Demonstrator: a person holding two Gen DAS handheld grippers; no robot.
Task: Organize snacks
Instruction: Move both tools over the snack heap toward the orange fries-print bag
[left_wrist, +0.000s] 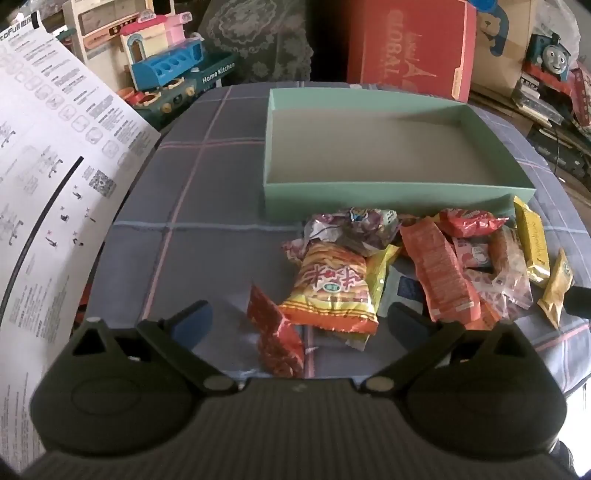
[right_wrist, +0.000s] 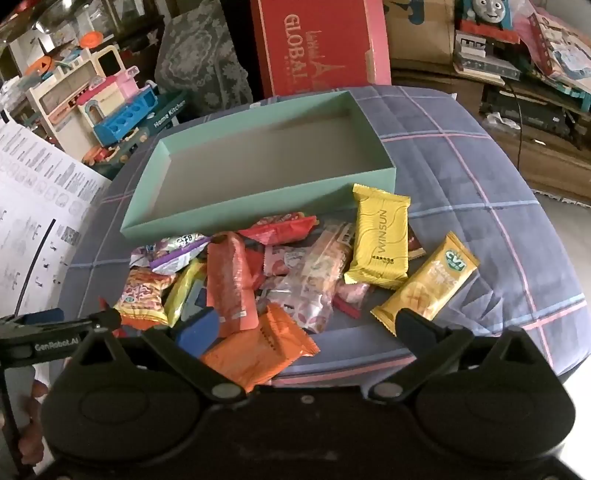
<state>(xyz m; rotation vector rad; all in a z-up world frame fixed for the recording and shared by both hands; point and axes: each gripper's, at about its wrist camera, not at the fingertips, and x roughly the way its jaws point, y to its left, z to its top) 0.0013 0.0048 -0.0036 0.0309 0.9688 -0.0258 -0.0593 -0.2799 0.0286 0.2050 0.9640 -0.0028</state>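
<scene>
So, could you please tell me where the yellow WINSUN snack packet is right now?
In the right wrist view, the yellow WINSUN snack packet lies right of centre, against the mint-green cardboard box, at the snack pile's right edge.

One shallow green box sits on the checked cloth. The snack heap before it holds roughly a dozen packets, overlaps hiding some: two yellow bars, the WINSUN packet and the CVT packet; two orange packets; one long red-orange packet; one purple-edged packet.
</scene>
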